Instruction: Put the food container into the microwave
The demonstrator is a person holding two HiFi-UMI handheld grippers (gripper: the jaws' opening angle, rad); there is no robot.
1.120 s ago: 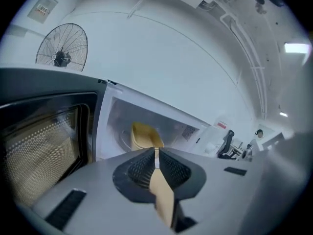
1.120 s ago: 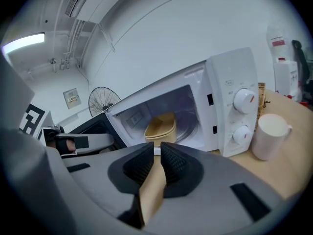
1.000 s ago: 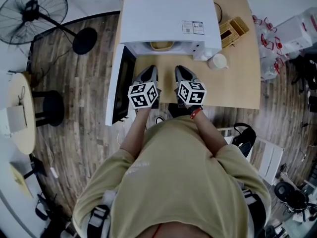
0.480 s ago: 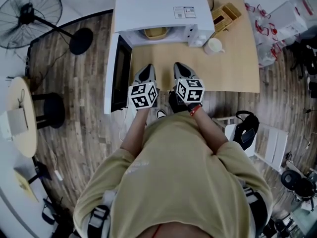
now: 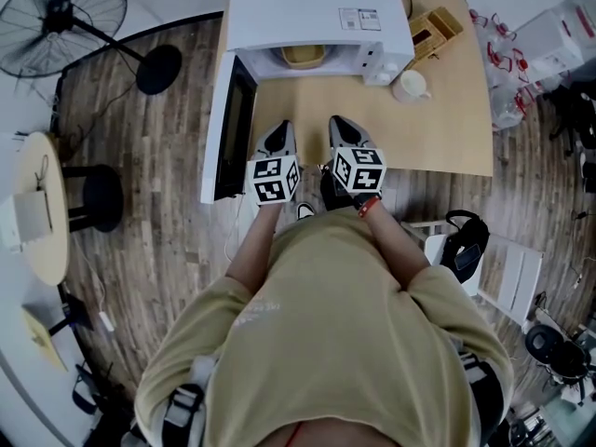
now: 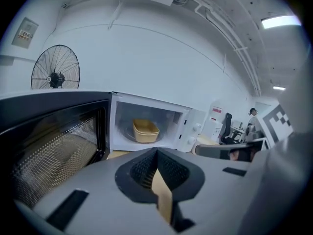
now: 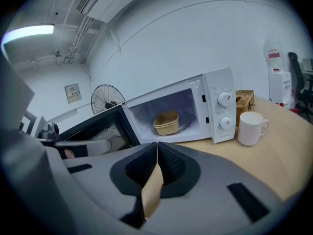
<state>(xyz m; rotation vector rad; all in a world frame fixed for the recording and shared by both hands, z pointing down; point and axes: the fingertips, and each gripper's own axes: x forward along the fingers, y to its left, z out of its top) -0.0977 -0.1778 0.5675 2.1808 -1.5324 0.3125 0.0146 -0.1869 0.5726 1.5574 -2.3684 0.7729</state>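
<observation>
Inside, on the glass turntable, sits the tan food container [image 5: 303, 56], upright and well back in the cavity of the white microwave [image 5: 317, 12]; I see it from both gripper views too, centred in the opening. The microwave door [image 5: 228, 128] stands swung wide to the left, its mesh window filling the left of the left gripper view. Neither gripper touches the container or the oven. Left gripper [image 5: 282, 128] and right gripper [image 5: 340, 125] hang side by side over the near edge of the wooden table [image 5: 438, 138], noses aimed at the open cavity, marker cubes facing up. Both forearms reach straight forward from the torso, close together and roughly parallel, with a red band [image 5: 368, 211] at the right wrist. Left jaws: tips pressed together, nothing between them. Right jaws: the same, closed and empty. A white mug [image 5: 411, 86] stands just right of the microwave's control panel, a wooden box [image 5: 440, 49] behind it. A floor fan [image 5: 60, 21] stands well off to the left.
</observation>
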